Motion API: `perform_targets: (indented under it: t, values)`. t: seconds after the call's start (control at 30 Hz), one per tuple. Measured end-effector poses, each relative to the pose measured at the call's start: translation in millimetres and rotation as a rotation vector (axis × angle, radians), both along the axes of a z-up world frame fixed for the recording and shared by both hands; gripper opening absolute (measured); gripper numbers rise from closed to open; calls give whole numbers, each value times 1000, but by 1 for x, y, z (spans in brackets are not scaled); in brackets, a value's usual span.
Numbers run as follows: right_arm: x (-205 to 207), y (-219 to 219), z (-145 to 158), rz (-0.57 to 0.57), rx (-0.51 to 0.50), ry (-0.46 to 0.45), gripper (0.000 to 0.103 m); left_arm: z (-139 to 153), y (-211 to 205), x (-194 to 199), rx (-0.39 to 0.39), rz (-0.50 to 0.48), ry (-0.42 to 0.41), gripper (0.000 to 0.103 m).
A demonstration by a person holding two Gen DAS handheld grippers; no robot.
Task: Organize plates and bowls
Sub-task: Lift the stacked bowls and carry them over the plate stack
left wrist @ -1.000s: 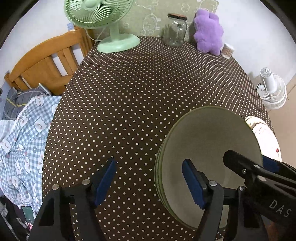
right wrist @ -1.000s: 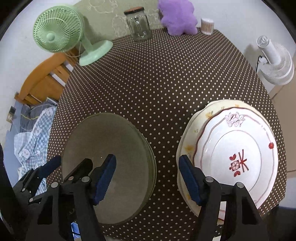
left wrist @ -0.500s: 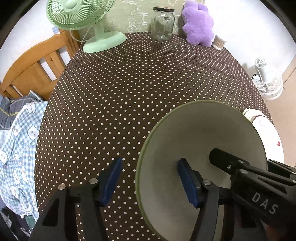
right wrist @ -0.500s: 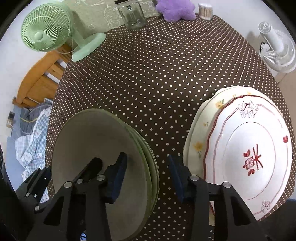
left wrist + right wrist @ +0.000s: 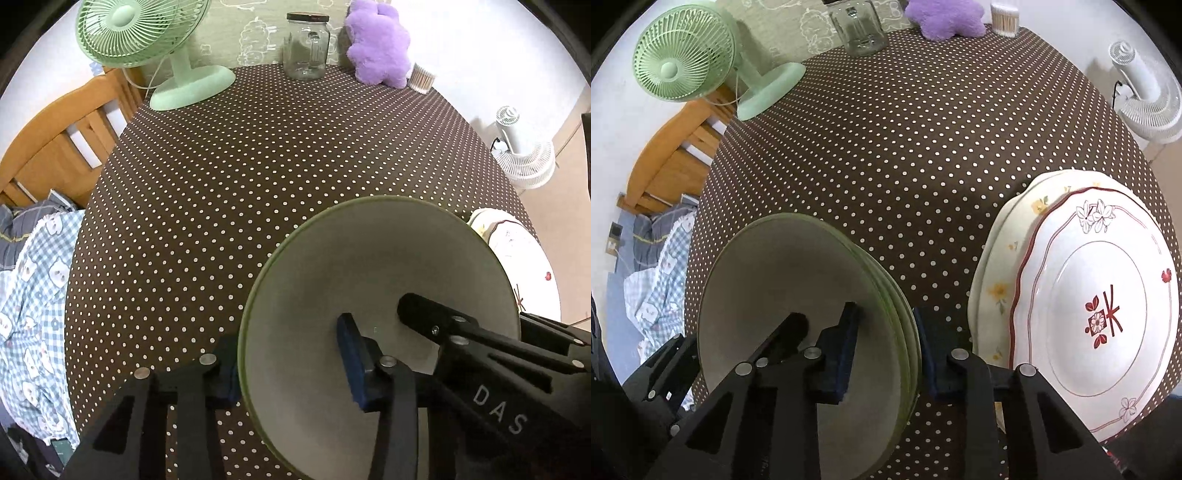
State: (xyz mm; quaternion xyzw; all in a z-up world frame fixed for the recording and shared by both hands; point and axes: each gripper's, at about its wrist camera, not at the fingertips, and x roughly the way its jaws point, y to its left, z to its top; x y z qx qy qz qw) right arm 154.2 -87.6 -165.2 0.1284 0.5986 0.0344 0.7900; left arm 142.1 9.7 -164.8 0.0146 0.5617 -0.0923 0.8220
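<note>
A stack of shallow green plates (image 5: 369, 277) sits near the front of the dotted brown table (image 5: 258, 166). My left gripper (image 5: 290, 365) straddles the stack's left rim, jaws closing, one blue pad on the top plate's inner face and the other hidden under the rim. In the right wrist view the same green plates (image 5: 783, 280) have their right rim between the closing jaws of my right gripper (image 5: 886, 347), pads against both sides. To the right lies a white plate with red flowers (image 5: 1089, 295) on a cream plate (image 5: 997, 288).
At the table's far end stand a green fan (image 5: 147, 37), a glass jar (image 5: 306, 48), a purple plush toy (image 5: 380, 48) and a cotton-swab pot (image 5: 421, 77). A wooden chair (image 5: 55, 147) and checked cloth (image 5: 29, 295) are left; a white floor fan (image 5: 524, 162) is right.
Both grippers have narrowed from wide apart down onto the opposite rims of the green plate stack. Each camera has come a little closer to the plates.
</note>
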Motion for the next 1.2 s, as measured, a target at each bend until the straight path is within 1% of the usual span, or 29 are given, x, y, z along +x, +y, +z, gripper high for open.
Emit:
perform_targets:
  t: [0.2, 0.3, 0.53, 0.67, 0.8, 1.1, 1.2]
  values:
    - [-4, 1, 2, -8, -13, 4, 34, 1, 4, -4, -20, 11, 26, 42]
    - [-8, 1, 4, -14, -27, 10, 34, 4, 4, -9, -27, 0, 36, 41]
    - [-22, -9, 18, -61, -37, -20, 34, 21, -3, -21, -34, -47, 9, 41]
    - [-31, -18, 26, -87, -30, -32, 34, 30, -11, -29, -21, -58, -8, 41]
    - [-34, -28, 32, -88, -26, -55, 34, 37, -25, -35, -6, -57, -40, 41]
    - [-40, -72, 51, -21, -36, -97, 34, 51, -70, -42, -12, 10, -59, 41]
    - [-41, -90, 50, -11, -8, -84, 34, 52, -85, -46, 21, 21, -72, 41]
